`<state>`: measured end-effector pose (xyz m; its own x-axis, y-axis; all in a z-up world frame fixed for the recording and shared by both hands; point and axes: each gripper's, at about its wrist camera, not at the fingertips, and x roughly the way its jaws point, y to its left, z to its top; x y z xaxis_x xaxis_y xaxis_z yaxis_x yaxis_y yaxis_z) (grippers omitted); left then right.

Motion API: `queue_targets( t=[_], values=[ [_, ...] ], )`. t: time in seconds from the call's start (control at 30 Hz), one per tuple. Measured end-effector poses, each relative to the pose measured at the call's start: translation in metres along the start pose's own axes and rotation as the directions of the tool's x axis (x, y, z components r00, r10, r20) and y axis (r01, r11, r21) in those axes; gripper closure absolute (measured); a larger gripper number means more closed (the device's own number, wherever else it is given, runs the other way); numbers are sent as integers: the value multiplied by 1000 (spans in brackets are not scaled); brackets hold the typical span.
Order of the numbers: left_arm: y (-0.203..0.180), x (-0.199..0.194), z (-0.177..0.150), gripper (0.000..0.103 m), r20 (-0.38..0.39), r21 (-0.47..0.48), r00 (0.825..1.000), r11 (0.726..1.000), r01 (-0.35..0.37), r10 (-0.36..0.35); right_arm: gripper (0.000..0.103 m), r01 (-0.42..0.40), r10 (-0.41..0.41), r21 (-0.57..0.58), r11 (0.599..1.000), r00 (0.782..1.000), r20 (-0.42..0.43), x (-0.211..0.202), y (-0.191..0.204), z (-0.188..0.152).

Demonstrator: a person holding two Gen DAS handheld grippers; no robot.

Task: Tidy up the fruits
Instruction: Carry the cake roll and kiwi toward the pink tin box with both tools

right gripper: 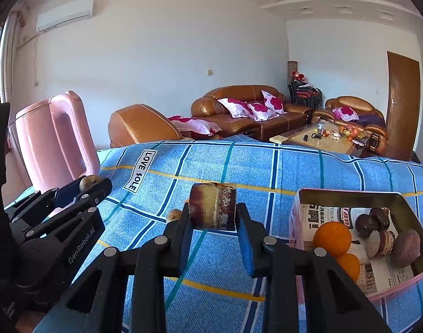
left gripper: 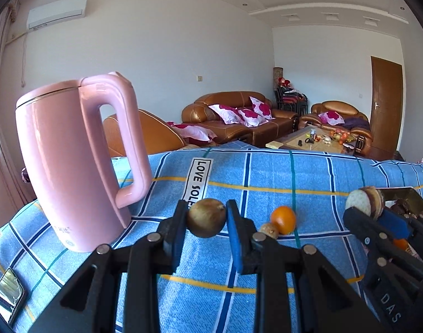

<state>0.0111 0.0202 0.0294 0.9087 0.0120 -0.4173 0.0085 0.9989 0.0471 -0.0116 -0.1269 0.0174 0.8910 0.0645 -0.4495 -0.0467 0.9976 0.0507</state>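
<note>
My left gripper (left gripper: 206,217) is shut on a small round brown fruit (left gripper: 206,217) and holds it above the blue checked cloth (left gripper: 267,172); it also shows in the right wrist view (right gripper: 90,184). My right gripper (right gripper: 213,214) is shut on a brown cut piece of sugarcane (right gripper: 213,209), held above the cloth left of the box (right gripper: 347,194); it also shows in the left wrist view (left gripper: 373,208). On the cloth lie an orange (left gripper: 283,219) and a small brown fruit (left gripper: 269,230). The box holds two oranges (right gripper: 332,238) and several dark brown pieces (right gripper: 378,236).
A tall pink kettle (left gripper: 69,163) stands on the cloth at the left. A phone (left gripper: 7,294) lies at the near left edge. Brown sofas (left gripper: 239,116) and a coffee table (left gripper: 314,141) stand beyond the table.
</note>
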Motion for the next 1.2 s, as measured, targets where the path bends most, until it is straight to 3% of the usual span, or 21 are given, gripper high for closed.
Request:
queue_targets(
  t=[0.63,1.2],
  values=[
    [-10,-24,-10,74,32,19,999,999,-28,27,71,53,-52,-20,998,998,39,-33,-7,-10],
    [-24,-34,-15,74,26,29,1000,1000,-3,2,71,91,-90,-11,996,995,41,-45,-20,-13]
  ],
)
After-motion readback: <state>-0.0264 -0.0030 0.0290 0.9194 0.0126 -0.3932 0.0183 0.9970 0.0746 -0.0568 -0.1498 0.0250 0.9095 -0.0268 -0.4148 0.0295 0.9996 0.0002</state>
